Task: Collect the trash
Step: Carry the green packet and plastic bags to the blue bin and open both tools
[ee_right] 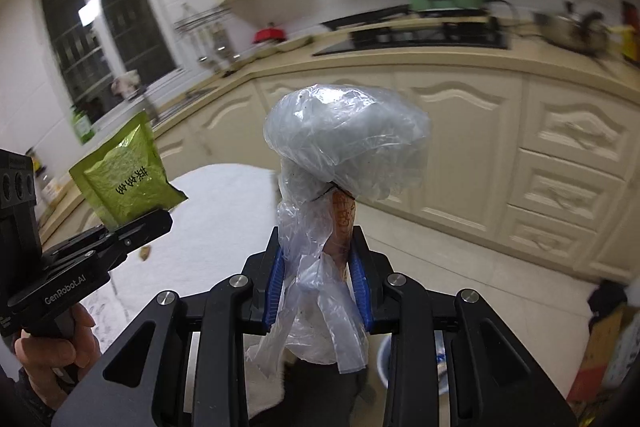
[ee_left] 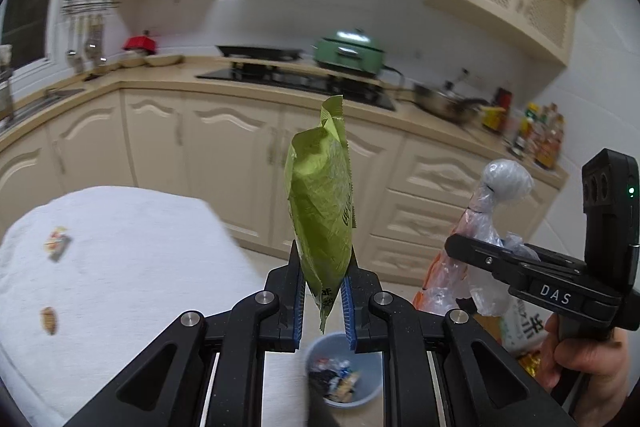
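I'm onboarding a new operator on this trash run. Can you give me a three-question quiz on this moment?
1. True or false: the left gripper is empty.
2. What does the right gripper hold? A) spoon B) clear plastic bag C) cup
3. Fill in: below the left gripper stands a blue ____.

Key:
1. False; it grips a green packet.
2. B, the plastic bag.
3. Bin, already holding wrappers.

Left gripper [ee_left: 323, 301] clamps packet [ee_left: 322, 203] upright, directly above bin [ee_left: 374, 393] on floor. Table [ee_left: 132, 227] lies left of bin, two scraps [ee_left: 57, 242] on it. Right gripper [ee_right: 318, 287], holding plastic bag [ee_right: 344, 143], sits right of packet. Stove counter [ee_left: 224, 83] behind.
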Demonstrator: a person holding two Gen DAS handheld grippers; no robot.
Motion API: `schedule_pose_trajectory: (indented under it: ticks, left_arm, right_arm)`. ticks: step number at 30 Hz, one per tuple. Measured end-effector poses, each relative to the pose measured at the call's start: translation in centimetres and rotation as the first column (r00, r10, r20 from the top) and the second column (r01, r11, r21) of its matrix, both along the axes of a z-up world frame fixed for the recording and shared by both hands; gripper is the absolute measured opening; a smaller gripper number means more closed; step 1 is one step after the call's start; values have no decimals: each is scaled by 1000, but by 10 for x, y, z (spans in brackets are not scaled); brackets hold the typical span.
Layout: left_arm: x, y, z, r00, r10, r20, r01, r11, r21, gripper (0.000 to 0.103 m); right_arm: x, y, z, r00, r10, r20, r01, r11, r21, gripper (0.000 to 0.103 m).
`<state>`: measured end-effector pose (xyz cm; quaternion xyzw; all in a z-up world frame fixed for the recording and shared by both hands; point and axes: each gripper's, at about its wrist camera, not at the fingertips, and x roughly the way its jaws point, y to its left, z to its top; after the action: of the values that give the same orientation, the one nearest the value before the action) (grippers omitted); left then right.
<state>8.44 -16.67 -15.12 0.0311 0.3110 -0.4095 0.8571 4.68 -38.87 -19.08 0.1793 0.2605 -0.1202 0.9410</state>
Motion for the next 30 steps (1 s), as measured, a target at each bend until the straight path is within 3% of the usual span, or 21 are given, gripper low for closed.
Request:
schedule_pose_trajectory:
  ticks: [11, 20, 30]
  left_arm:
    - [-5, -73, -12, 988, -135, -69, 140, 987, 73, 12]
    - [34, -160, -26, 976, -157, -150, 177, 975, 130, 12]
    - [62, -232, -73, 961, -164, -225, 209, 958, 197, 11]
  right_arm:
    - [-35, -50, -50, 985, -152, -86, 157, 986, 55, 31]
    - [-38, -83, -90, 973, -188, -134, 204, 973, 112, 31]
    - [-21, -105, -147, 954, -186, -237, 227, 961, 157, 31]
